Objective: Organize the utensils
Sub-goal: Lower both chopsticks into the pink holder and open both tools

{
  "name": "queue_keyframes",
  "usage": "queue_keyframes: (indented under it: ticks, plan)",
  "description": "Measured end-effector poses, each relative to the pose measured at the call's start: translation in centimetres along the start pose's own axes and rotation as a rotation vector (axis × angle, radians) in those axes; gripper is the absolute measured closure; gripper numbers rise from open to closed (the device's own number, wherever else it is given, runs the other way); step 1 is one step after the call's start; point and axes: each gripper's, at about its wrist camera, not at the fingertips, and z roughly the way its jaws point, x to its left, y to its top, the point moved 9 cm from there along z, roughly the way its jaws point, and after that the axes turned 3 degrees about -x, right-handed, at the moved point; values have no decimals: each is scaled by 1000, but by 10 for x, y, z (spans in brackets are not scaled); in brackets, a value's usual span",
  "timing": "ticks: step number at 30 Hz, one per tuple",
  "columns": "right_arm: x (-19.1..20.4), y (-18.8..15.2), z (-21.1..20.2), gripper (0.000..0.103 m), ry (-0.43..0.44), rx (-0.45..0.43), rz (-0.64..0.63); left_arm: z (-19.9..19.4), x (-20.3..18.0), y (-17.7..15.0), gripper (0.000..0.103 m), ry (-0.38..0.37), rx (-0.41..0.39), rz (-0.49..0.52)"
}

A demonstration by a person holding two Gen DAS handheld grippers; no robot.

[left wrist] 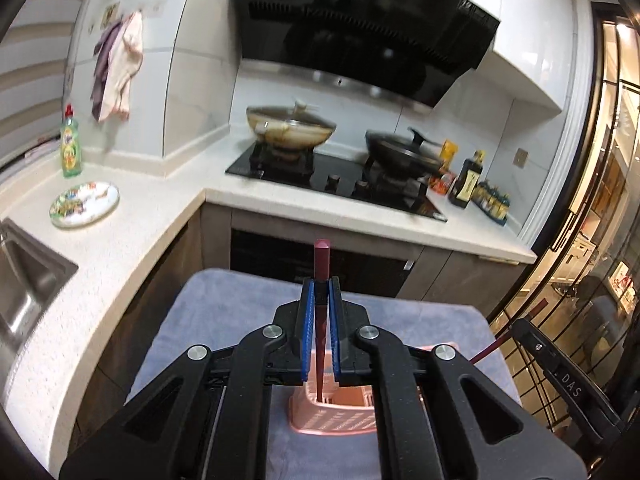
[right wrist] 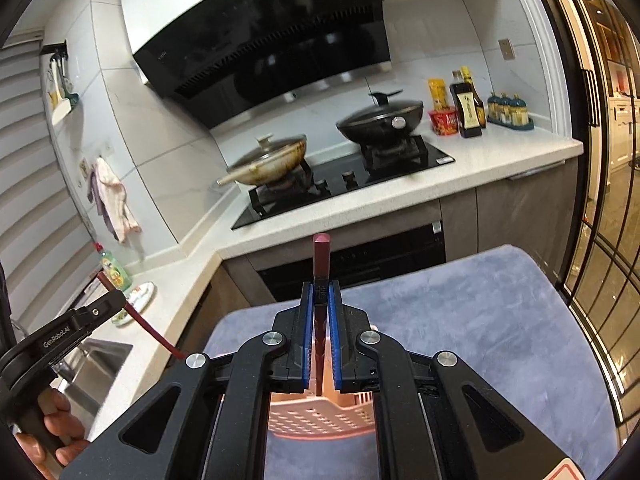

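Lighting: bright, even indoor white; warm amber glow at the glass door (left wrist: 600,184). Glare: glossy range hood (right wrist: 264,40). Blur: both woks smeared. Distortion: strong fisheye bending, dark vignetted corners.

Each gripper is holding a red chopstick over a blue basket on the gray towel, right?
Not quite: the basket is pink, as both wrist views show. The rest holds: the left gripper and right gripper each clamp a red chopstick above it on the gray towel.

Two lidded woks (left wrist: 291,130) (left wrist: 404,152) sit on a black hob (left wrist: 332,184); a green dish-soap bottle (left wrist: 71,144) stands near a patterned plate (left wrist: 85,204).
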Motion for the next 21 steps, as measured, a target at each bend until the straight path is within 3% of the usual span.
queue_keyframes:
  ticks: [4, 9, 14, 21]
  plan:
    - [-3, -3, -6, 87, -10, -8, 3, 1, 6, -10, 94, 11, 15, -7]
    - [-3, 0, -34, 77, -2, -42, -1, -16, 14, -11, 56, 23, -3, -31]
    - [-3, -8, -66, 72, -5, -59, -37, -43, 18, -16, 53, 35, -10, -20]
    - [-12, -60, -106, 71, -7, 11, -76, -83, 24, -59, 45, 85, 4, 51]
